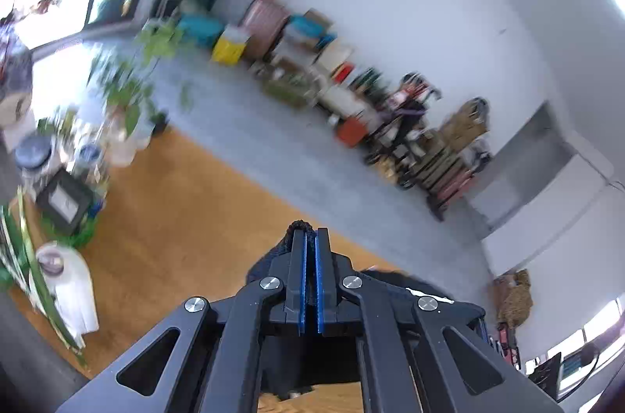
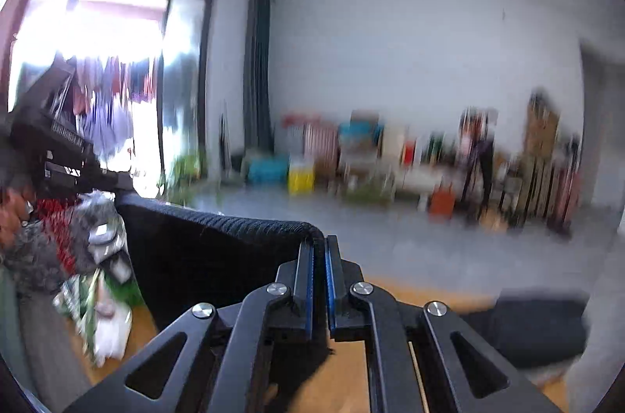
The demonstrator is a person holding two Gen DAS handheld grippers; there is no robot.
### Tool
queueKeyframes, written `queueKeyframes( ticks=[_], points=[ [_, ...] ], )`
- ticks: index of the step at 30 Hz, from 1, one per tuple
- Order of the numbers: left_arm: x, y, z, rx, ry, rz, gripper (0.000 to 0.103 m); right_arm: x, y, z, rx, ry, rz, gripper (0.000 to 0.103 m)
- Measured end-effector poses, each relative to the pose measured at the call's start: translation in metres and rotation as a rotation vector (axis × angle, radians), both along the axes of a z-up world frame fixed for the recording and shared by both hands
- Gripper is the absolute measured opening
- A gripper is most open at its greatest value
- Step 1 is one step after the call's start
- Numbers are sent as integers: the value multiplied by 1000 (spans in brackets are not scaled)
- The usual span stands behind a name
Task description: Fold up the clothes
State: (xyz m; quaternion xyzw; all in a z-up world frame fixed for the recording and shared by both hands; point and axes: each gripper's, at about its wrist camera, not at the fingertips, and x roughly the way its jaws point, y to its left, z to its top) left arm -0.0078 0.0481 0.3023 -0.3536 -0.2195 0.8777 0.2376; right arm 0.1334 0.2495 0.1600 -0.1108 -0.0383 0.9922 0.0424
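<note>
Both grippers are clenched on one black knit garment (image 2: 218,249), held up above the wooden table (image 1: 164,217). The left gripper (image 1: 310,237) pinches a small bunch of the cloth at its fingertips; a nub of dark fabric pokes out past the blue pads. The right gripper (image 2: 319,245) grips a ribbed edge, and from there the cloth runs taut across to the left of its view, where the other gripper shows as a dark shape.

Where the garment is: hanging between the two grippers, its body draping below them toward the table. How much still touches the wood cannot be told; the gripper bodies hide it.

Risks, as judged:
- Both holds look shallow, near the fingertips. A quick shake or a pull apart could slide the knit out of one pinch, and the garment would drop lopsided.
- The table's left edge is crowded. A swinging hem could catch the potted plants (image 1: 129,88) or the picture frame (image 1: 64,202) and tip them.
- A second dark cloth (image 2: 539,327) lies on the table at the right; laying the held garment down on it would tangle the two.

Count: two grippers, one garment held, one other dark cloth, one frame. Plants and jars are too blurred to count.
</note>
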Motion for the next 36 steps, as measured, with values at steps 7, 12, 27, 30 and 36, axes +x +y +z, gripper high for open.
queueKeyframes(
  ticks=[7, 12, 27, 30, 36],
  points=[
    [47, 5, 91, 1, 194, 33, 0, 28, -6, 109, 60, 235, -25, 6],
    [42, 21, 54, -65, 85, -36, 0, 34, -16, 116, 50, 245, -21, 6],
    [24, 59, -348, 483, -936, -182, 65, -3, 10, -12, 52, -88, -16, 6],
    [37, 63, -363, 599, -953, -167, 67, -8, 7, -15, 80, -87, -24, 6],
    [87, 57, -370, 950, -880, 30, 69, -30, -16, -23, 58, -132, 33, 6]
  ],
)
